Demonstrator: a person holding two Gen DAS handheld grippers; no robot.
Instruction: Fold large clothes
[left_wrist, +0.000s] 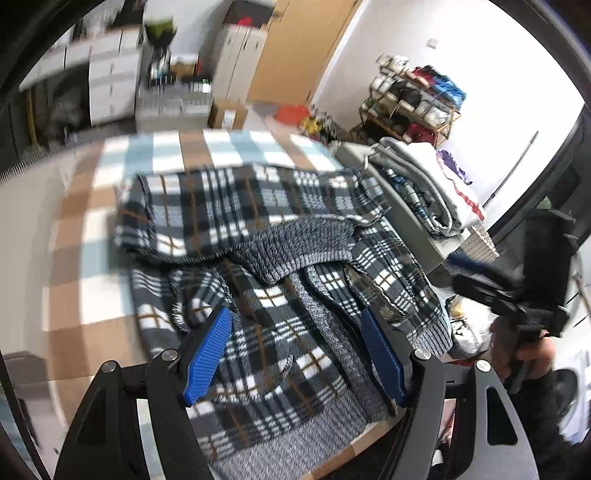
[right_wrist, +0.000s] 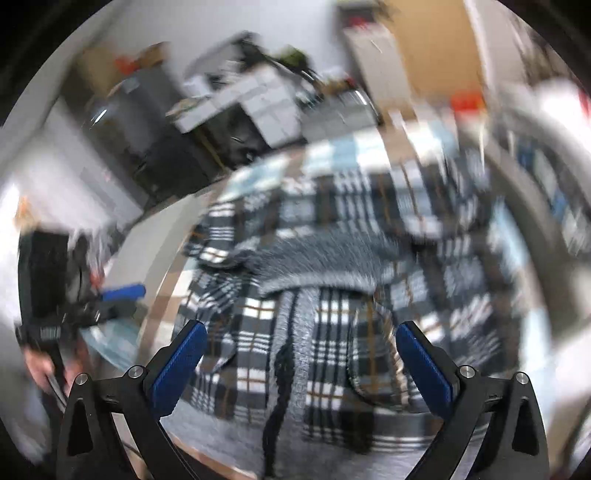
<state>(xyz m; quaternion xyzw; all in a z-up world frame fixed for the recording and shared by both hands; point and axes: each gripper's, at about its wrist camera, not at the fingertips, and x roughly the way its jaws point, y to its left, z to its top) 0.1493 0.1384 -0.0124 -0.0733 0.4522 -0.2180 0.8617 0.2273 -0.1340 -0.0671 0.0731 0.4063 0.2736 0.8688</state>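
Rumpled plaid knit cardigan (left_wrist: 266, 258) with ribbed grey collar

Right view smeared; plaid jacket (right_wrist: 332, 295) perhaps half-folded.

Left wrist view: we look forward and steeply down between our own blue pads (left_wrist: 208, 354), close above the plaid garment (left_wrist: 258, 236) on the checked table cover (left_wrist: 110, 173). Right wrist view: same tilt, close, badly blurred. Both share the garment and far room; each catches the other gripper at its edge, the right gripper (left_wrist: 476, 280) and the left gripper (right_wrist: 123, 297).
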